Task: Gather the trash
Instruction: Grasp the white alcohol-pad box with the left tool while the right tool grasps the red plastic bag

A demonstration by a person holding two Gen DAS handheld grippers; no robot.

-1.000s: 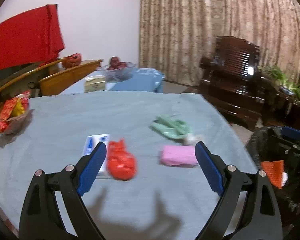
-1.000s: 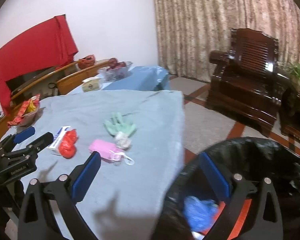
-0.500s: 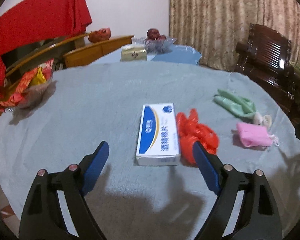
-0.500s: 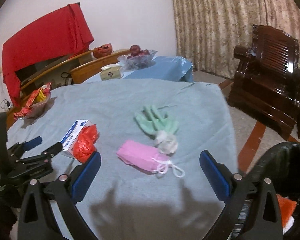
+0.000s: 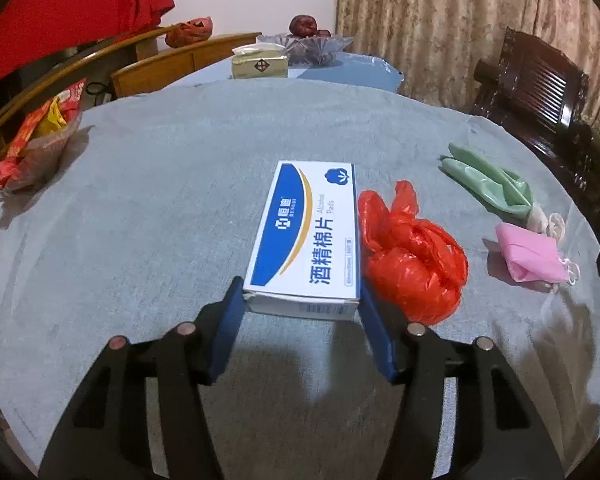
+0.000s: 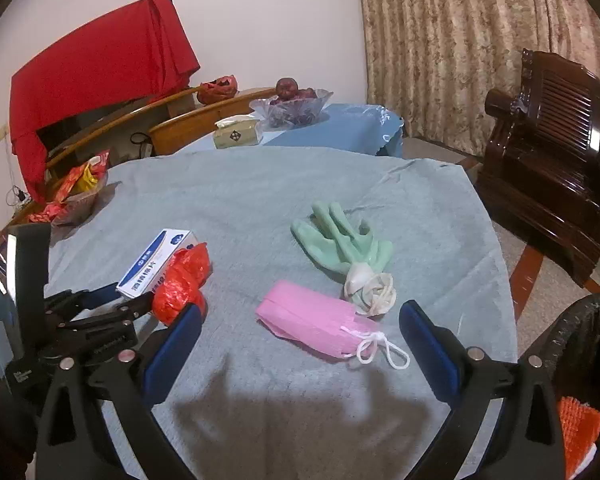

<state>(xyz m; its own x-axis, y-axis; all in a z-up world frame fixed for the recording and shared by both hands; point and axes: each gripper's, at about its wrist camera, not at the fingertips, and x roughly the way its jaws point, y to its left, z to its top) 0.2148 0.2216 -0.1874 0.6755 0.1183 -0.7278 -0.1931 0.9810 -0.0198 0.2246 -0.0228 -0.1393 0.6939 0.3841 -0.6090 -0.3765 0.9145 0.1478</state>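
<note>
Now the left claw point(image 5: 300, 312) has swung from the red bag point(image 5: 410, 256) and closed onto the alcohol-pad box point(image 5: 310, 232) beside it. Next to go in the bin, probably; the right claw point(image 6: 300, 344) has come over the pink pouch point(image 6: 312, 326), open.

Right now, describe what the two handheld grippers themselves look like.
Both the left gripper and the right gripper have black skeletal linkage arms with cut-out slots, round silver pivot pins, and flat blue pads lining their fingers. No cables or sleeves are visible.

"Alcohol Pads", 酒精棉片 on box point(image 5: 308, 236)
</note>
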